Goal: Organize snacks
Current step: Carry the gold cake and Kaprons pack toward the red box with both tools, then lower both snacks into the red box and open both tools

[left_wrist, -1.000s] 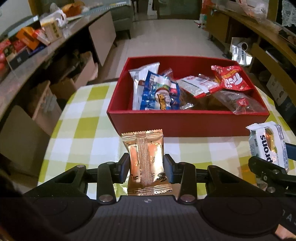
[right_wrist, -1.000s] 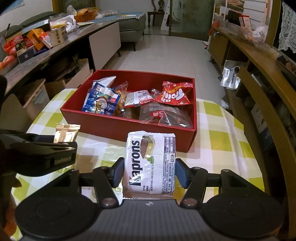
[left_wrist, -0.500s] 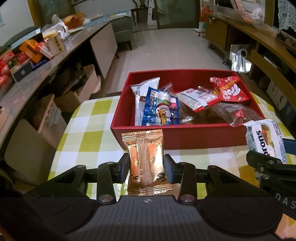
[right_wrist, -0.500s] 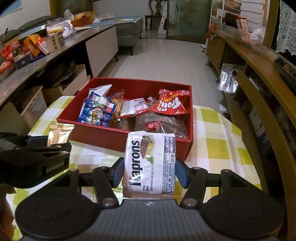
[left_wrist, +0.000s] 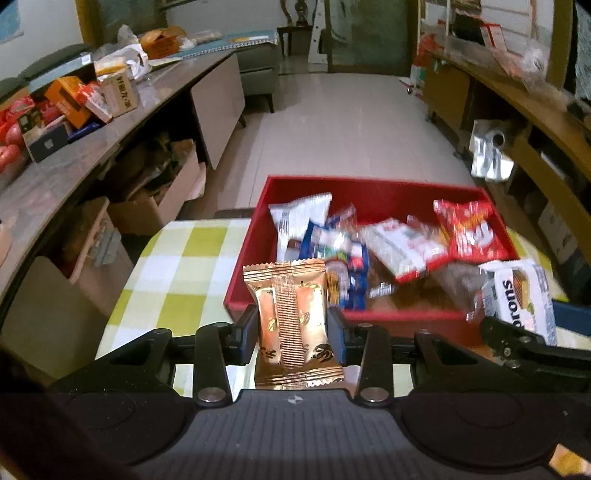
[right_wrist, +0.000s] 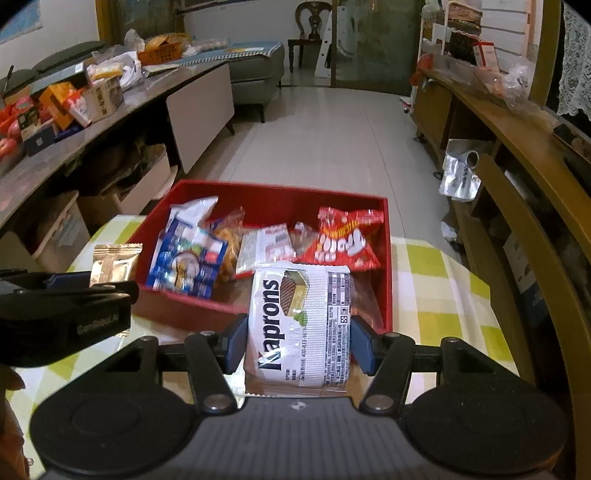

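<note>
I look down a long room with a pale tiled floor [right_wrist: 332, 140] running away beyond the red box [right_wrist: 384, 258], my landmark here. Left of the box a long sideboard [left_wrist: 122, 136] carries cartons and packets, with cardboard boxes stowed beneath it; right of the box stands wooden shelving [right_wrist: 524, 192]. A grey sofa [right_wrist: 258, 74] and a dark chair [right_wrist: 314, 14] sit far beyond the box.

The box rests on the counter [left_wrist: 177, 258], under a yellow-and-white checked cloth, and its far side hangs over the counter's far edge. Inside lie several snacks, among them a blue packet [right_wrist: 188, 266] towards the left and a red bag [right_wrist: 343, 240] towards the right.

My left hand-held gripper [left_wrist: 291, 332] is closed on a gold packet [left_wrist: 291, 314], held upright at the box's near left corner. My right hand-held gripper [right_wrist: 299, 339] clamps a white wafer pack [right_wrist: 299, 325], raised over the box's near wall, right of centre.
</note>
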Available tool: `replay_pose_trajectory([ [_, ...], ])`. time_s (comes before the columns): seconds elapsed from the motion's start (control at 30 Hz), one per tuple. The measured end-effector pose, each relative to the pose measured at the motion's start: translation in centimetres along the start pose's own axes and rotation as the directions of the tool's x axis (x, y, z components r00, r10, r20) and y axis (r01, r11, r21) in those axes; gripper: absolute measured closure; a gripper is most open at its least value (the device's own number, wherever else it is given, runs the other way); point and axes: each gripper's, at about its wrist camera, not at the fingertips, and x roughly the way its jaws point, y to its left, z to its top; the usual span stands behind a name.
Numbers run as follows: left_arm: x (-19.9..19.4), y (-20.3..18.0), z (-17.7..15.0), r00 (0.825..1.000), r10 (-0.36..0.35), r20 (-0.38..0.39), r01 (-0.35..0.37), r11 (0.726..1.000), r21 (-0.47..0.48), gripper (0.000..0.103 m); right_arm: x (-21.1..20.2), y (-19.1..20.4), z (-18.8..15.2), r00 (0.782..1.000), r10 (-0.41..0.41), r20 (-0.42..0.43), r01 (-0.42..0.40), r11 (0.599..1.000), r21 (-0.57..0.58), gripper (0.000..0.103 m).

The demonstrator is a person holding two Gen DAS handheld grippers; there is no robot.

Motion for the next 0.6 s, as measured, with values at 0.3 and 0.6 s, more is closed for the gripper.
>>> replay_pose_trajectory([
  [0.3, 2.8, -0.8, 3.4, 0.999, -0.040, 0.022, 0.041, 0.999, -0.033, 0.055, 4.0, -0.7, 3.0, 0.999, 0.033, 0.042, -0.035, 0.998, 0.055, 0.039],
  [0.6, 7.1, -1.0, 4.1, 0.998, -0.059, -0.028, 0.058, 0.998, -0.038, 0.052, 8.4, -0.7, 3.8, 0.999, 0.025, 0.040, -0.028, 0.997, 0.077, 0.039],
])
